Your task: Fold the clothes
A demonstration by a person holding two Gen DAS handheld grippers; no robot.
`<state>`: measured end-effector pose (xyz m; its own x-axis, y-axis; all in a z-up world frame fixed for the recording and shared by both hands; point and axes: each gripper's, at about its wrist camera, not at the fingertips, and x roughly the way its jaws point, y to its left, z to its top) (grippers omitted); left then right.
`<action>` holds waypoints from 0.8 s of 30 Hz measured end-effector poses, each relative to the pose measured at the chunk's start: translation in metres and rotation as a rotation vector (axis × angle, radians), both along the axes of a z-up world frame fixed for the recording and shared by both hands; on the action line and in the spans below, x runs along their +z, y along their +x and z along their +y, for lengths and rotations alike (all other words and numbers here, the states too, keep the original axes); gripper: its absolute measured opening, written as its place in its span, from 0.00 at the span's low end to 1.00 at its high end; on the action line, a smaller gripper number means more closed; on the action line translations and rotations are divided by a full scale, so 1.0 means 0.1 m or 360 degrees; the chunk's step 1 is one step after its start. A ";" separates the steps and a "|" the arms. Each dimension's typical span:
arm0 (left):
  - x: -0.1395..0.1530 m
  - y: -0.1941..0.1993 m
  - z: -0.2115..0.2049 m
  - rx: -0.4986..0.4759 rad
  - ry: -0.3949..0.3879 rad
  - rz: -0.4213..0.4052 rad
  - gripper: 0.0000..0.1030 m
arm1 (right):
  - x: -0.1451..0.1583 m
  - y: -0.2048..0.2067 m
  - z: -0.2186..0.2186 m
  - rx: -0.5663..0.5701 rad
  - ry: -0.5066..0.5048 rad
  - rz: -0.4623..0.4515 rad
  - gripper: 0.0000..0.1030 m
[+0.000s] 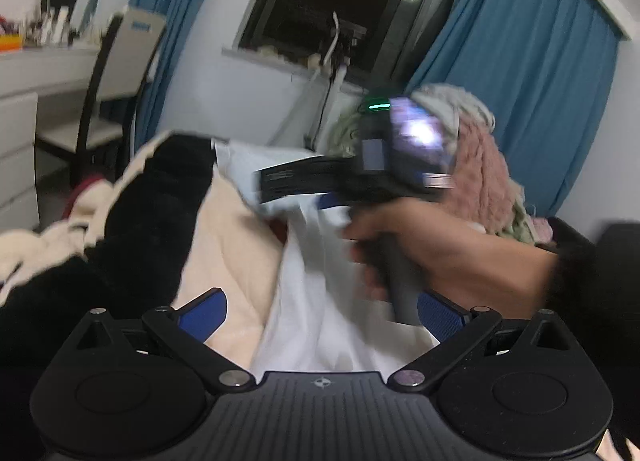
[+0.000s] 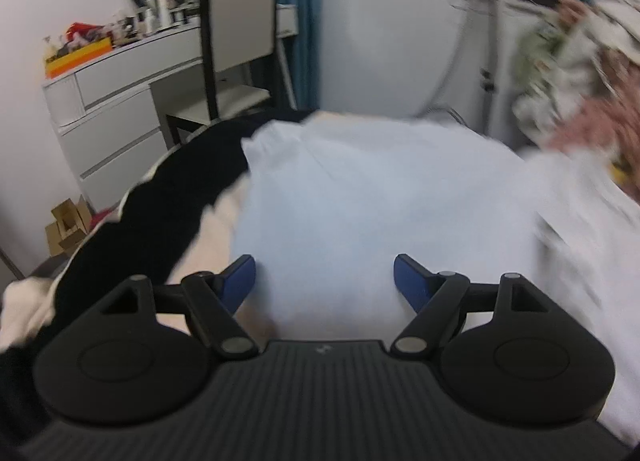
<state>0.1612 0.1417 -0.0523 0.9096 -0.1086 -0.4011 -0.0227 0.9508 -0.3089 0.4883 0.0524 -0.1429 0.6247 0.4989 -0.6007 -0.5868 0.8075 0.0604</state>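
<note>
A white garment (image 1: 320, 301) lies on a bed, over a cream blanket (image 1: 228, 245). In the right wrist view the white garment (image 2: 380, 201) spreads wide and blurred ahead. My left gripper (image 1: 322, 313) is open just above the white garment, with nothing between its blue pads. My right gripper (image 2: 324, 281) is open over the garment and holds nothing. In the left wrist view the right gripper's body (image 1: 360, 173) is held by a hand (image 1: 420, 241) and crosses above the garment, blurred by motion.
A black and cream plush blanket (image 1: 152, 213) lies at the left of the bed. A pink and green pile of clothes (image 1: 472, 165) sits at the right. A chair (image 2: 236, 45) and a white drawer desk (image 2: 112, 117) stand by the blue curtains (image 1: 520, 93).
</note>
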 end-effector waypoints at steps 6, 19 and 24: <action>-0.07 0.07 0.04 0.0022 -0.0044 -0.0124 0.99 | -0.06 0.44 0.54 0.0036 0.0164 -0.0028 0.74; -0.03 -0.13 0.11 0.0079 -0.0110 -0.0224 0.99 | 0.61 0.42 -0.43 -0.0325 0.0391 -0.0316 0.06; 0.09 -0.28 -0.09 -0.0075 -0.0104 -0.0336 0.99 | 0.91 0.35 -1.68 -0.0670 0.0521 -0.0494 0.06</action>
<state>0.1328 0.1332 -0.0428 0.9659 -0.1725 -0.1931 0.0930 0.9272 -0.3629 0.5236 -0.1152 -0.0518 0.9293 0.2990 -0.2168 -0.2514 0.9421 0.2219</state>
